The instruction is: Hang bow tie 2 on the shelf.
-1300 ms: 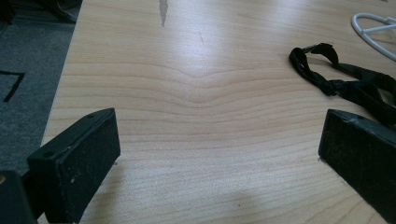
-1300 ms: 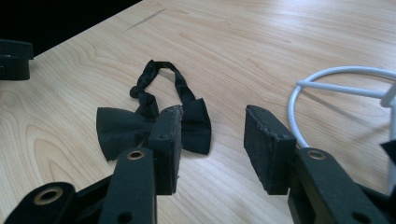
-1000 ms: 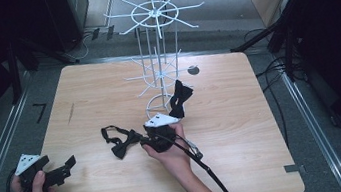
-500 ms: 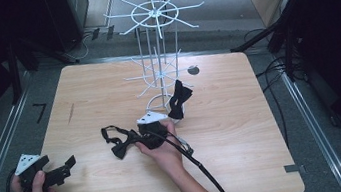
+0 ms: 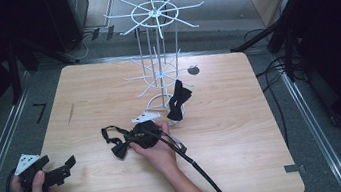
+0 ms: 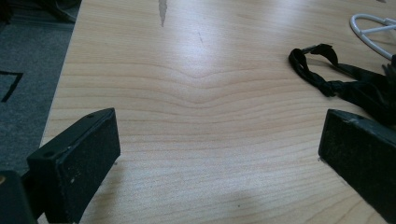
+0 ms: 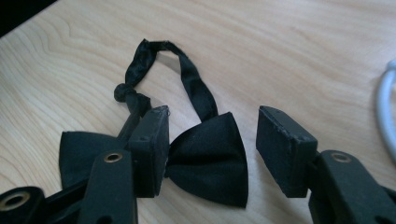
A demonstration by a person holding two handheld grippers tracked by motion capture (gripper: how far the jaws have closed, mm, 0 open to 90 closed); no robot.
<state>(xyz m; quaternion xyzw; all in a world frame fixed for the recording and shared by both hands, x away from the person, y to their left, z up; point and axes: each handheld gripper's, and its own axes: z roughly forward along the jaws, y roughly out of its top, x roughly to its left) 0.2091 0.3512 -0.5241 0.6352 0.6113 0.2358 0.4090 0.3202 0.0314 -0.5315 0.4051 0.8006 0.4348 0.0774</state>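
Bow tie point(image 7: 205, 158) flat on surface point(image 5: 222, 119), one wing between half-open, just-widening right tongs point(image 7: 212, 149), unclamped; left tongs point(image 6: 219, 154) wide open, empty, well apart.

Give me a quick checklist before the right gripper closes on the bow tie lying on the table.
1. Right gripper jaws apart, just been opening: ok.
2. Bow tie between the jaws: partly, one wing sits in the gap, the knot lies by one jaw; not ok for a centred grip.
3. Pads pressing on the fabric: not yet.
4. Strap loop free of the jaws: ok.
5. Left gripper open and apart from the tie: ok.
6. White wire rack upright, with another bow tie by its base: ok.
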